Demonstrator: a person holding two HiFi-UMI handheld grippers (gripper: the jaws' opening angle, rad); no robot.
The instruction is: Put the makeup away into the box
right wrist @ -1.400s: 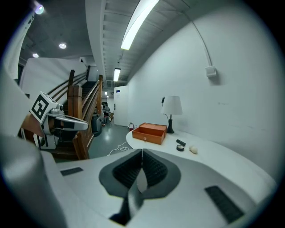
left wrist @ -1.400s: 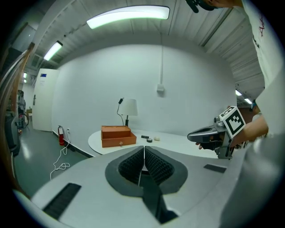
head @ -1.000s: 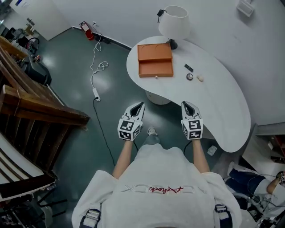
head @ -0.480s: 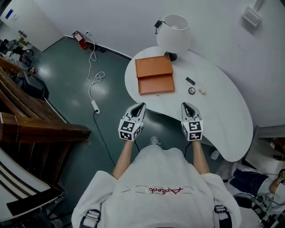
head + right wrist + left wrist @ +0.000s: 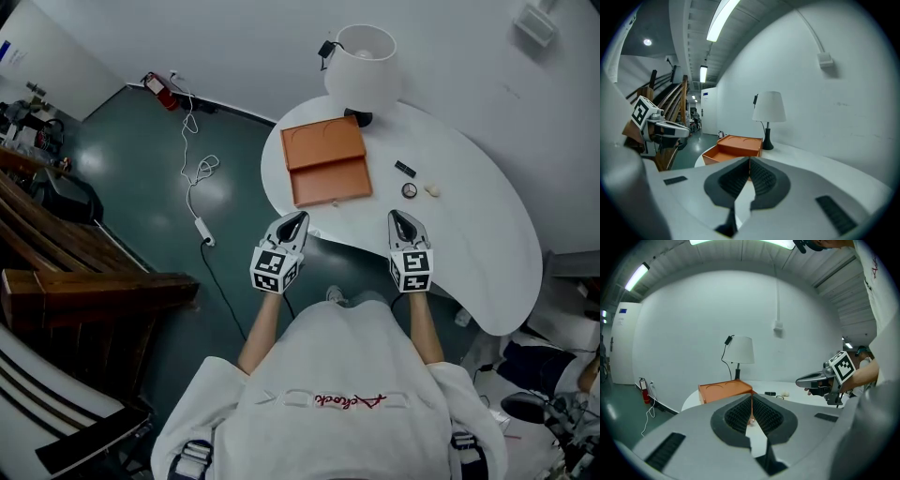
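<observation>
An orange box lies on the white curved table, with its drawer pulled out toward me. To its right lie a small black stick, a round compact and a pale little piece. My left gripper hangs shut and empty over the floor, just short of the table's near edge. My right gripper is shut and empty at that edge, below the makeup. In the left gripper view, the box shows beyond the closed jaws, with the right gripper to its side. In the right gripper view, the box stands ahead.
A white lamp stands behind the box at the table's far edge. A white cable and power strip trail over the dark floor at left, near a red extinguisher. Wooden frames fill the left side.
Both grippers have moved forward toward the table, so the table edge, box and makeup now lie closer to them. Both stay shut.
</observation>
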